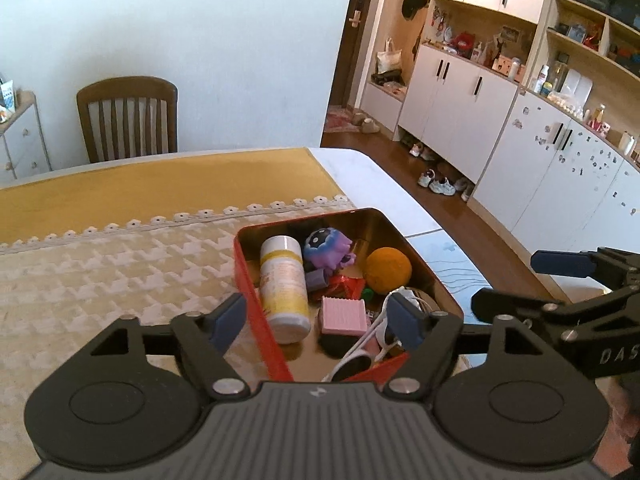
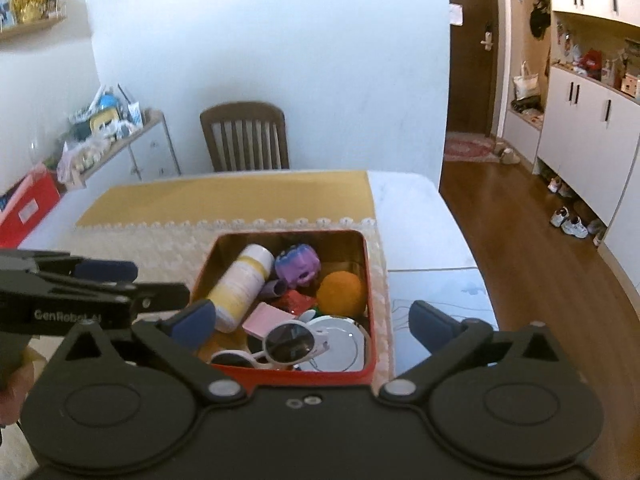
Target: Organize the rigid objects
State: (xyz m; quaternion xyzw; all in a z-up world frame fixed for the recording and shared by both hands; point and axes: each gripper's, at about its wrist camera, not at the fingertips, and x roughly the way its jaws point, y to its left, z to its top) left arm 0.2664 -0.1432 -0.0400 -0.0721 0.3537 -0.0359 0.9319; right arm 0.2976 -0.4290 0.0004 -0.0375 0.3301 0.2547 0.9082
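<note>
A red tin box [image 1: 256, 292] [image 2: 370, 276] with a gold inside stands on the table. In it lie a white and yellow bottle [image 1: 283, 284] [image 2: 240, 286], a purple toy [image 1: 327, 247] [image 2: 298, 265], an orange ball [image 1: 389, 270] [image 2: 341, 294], a pink ridged block [image 1: 344, 315] [image 2: 262, 320], white-framed sunglasses [image 1: 366, 344] [image 2: 286, 343] and a round white disc [image 2: 344, 340]. My left gripper [image 1: 318, 320] is open and empty above the box's near end. My right gripper [image 2: 312, 326] is open and empty, its fingers either side of the box's near edge.
The box sits on a cream patterned mat [image 1: 100, 276] over a yellow cloth [image 1: 160, 188] [image 2: 224, 200]. A wooden chair [image 1: 128, 118] [image 2: 245, 136] stands behind the table. The table's right edge [image 1: 400, 196] borders the wood floor, with white cabinets [image 1: 560, 168] beyond.
</note>
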